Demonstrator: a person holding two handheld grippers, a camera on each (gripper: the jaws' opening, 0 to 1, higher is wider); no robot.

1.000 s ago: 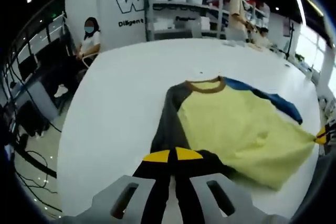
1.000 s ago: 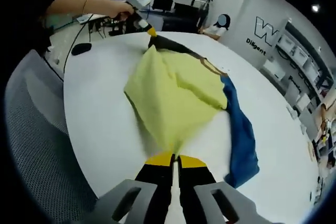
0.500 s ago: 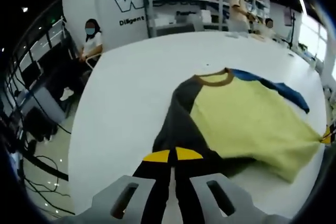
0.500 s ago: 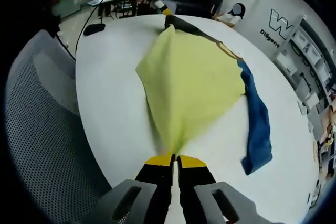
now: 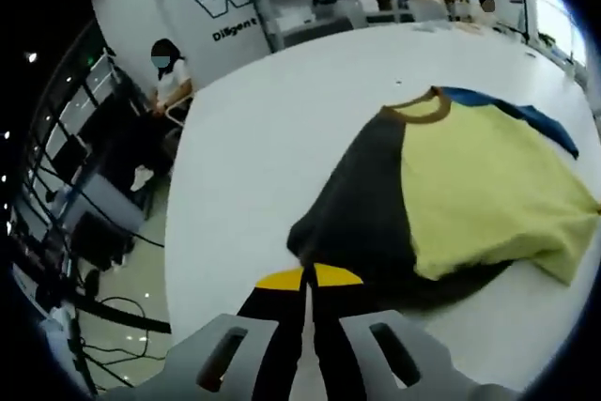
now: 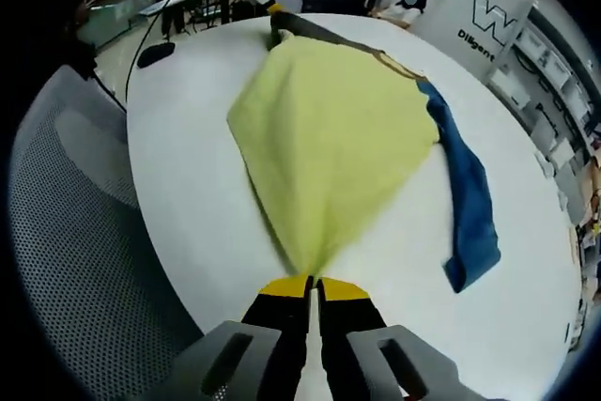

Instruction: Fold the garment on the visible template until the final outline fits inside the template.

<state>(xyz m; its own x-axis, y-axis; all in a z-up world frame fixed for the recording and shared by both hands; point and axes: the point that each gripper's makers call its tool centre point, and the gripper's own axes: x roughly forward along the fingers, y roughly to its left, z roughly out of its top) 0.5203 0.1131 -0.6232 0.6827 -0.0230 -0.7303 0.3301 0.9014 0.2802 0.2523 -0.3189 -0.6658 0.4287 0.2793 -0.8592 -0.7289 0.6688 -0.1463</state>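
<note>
We see the right gripper w/ jaws pinched on the yellow hem of the garment, left gripper clamped on its dark sleeve, shirt spread on the white table, mesh chair beside, seated person beyond.

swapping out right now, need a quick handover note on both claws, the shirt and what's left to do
Left claw: shut on the dark grey sleeve side of the shirt.
Right claw: shut on a corner of the yellow panel.
The shirt is stretched between both claws over the white table; the blue sleeve lies flat on the table.
Done: shirt picked up and spread. No template visible.
Left: lay it flat and do every fold.
</note>
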